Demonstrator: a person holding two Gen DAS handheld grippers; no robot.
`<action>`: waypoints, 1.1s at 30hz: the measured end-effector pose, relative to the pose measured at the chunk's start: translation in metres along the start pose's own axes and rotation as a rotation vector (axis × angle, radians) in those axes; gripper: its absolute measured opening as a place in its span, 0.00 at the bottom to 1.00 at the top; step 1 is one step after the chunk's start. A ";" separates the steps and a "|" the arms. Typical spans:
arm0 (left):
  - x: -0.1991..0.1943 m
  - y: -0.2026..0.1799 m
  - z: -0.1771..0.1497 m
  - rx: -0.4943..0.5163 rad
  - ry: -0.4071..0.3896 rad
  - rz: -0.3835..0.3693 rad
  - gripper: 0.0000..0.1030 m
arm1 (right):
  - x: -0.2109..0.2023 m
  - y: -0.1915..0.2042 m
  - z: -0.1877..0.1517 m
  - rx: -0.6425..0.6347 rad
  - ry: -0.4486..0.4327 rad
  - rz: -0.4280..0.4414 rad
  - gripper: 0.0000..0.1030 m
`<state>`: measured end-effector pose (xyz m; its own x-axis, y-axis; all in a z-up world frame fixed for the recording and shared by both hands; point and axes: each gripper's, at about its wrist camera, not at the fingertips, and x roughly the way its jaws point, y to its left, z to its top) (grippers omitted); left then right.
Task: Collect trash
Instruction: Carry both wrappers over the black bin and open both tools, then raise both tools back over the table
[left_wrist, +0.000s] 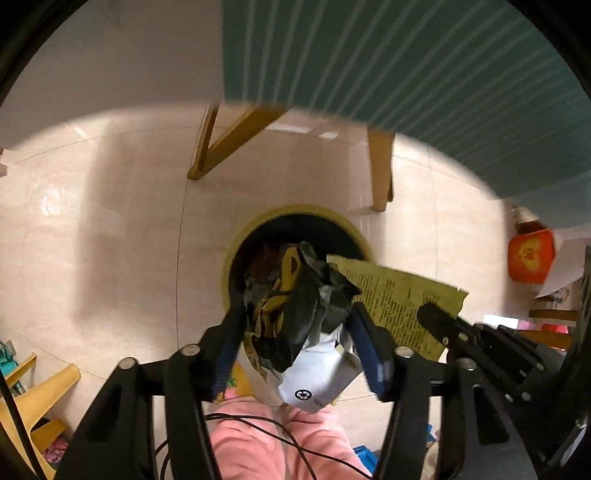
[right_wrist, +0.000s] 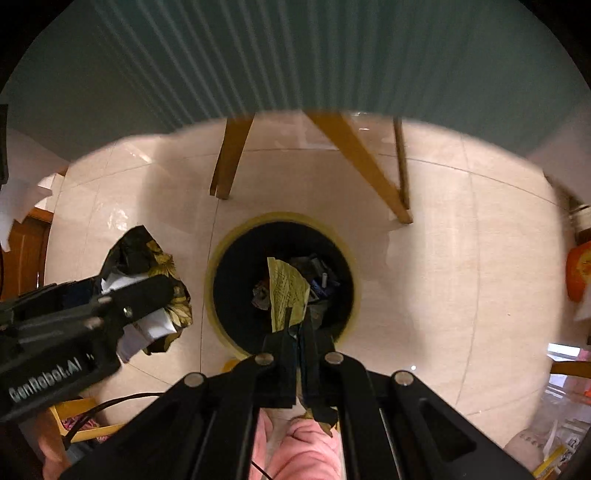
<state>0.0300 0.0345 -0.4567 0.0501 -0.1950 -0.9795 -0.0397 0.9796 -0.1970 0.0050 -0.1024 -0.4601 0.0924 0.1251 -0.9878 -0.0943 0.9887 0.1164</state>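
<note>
While both point down over the round yellow-rimmed trash bin (right_wrist: 284, 280) on the tiled floor (left_wrist: 110, 236), the left hand-held gripper (left_wrist: 299, 325) has a crumpled black, yellow & white wrapper bundle (left_wrist: 306, 314) between its blue-padded fingers (left_wrist: 371, 354); jaws stand well apart, and whether the pads press on the bundle I can't tell. Right hand-held gripper (right_wrist: 297, 332) is clenched on a yellow printed paper sheet (right_wrist: 288, 288), which hangs w/ its free end over the bin's dark opening. Bin already holds assorted scraps. Wooden desk legs (right_wrist: 229, 158) stand just behind the bin, under a green ribbed cloth (left_wrist: 406, 66). Pink-trousered legs (left_wrist: 251, 443) show at bottom of both views.
</note>
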 end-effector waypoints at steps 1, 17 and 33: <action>0.008 0.002 0.000 0.005 0.013 0.004 0.69 | 0.007 0.000 0.001 0.000 0.002 0.001 0.03; -0.006 0.028 -0.008 -0.068 -0.036 0.080 0.92 | 0.014 0.008 -0.003 0.038 0.037 -0.007 0.21; -0.176 -0.002 -0.015 0.031 -0.198 0.054 0.92 | -0.133 0.024 -0.005 0.075 -0.107 0.049 0.21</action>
<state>0.0061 0.0658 -0.2843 0.2436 -0.1323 -0.9608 -0.0166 0.9899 -0.1405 -0.0141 -0.0952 -0.3265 0.1947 0.1779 -0.9646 -0.0274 0.9840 0.1760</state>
